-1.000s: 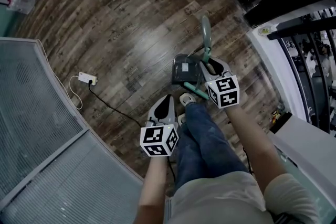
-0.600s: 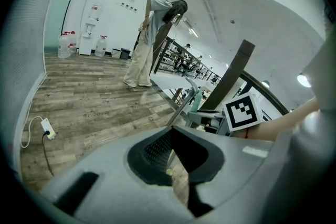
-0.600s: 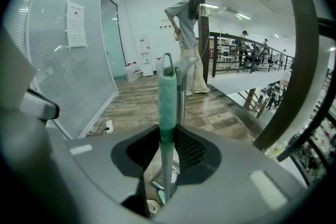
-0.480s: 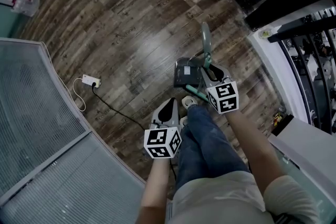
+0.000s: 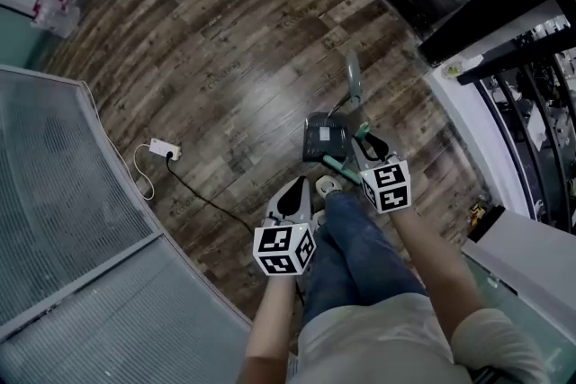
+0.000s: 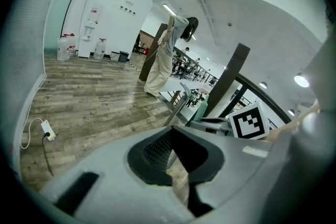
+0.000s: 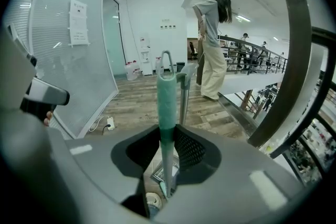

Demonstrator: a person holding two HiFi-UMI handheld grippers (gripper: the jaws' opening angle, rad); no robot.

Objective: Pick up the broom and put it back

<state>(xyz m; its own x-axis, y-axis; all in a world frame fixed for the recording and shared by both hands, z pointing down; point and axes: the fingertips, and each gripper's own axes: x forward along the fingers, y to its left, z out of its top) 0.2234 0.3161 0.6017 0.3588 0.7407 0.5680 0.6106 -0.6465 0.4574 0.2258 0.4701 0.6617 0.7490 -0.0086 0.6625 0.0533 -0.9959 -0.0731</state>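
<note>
In the right gripper view the broom's teal handle [image 7: 167, 107] stands upright between the jaws, and my right gripper [image 7: 169, 152] is shut on it. From the head view the broom handle [image 5: 353, 78] slants forward past my right gripper [image 5: 368, 142], over a dark dustpan [image 5: 324, 138] on the floor. The dustpan's thin grey handle [image 7: 184, 94] rises just behind the broom. My left gripper [image 5: 294, 193] hovers beside the person's knee, jaws together with nothing in them. Through its jaws only floor shows.
A white power strip [image 5: 165, 148] with its cable lies on the wooden floor at the left. A frosted glass partition [image 5: 63, 220] fills the lower left. Someone [image 7: 212, 50] stands ahead by a railing [image 7: 257, 68]. Dark shelving [image 5: 504, 4] is at the right.
Both grippers have lifted slightly, and the right one has carried the broom handle along in its grip. The head view has tipped forward, and the feet at the top edge have moved right.
</note>
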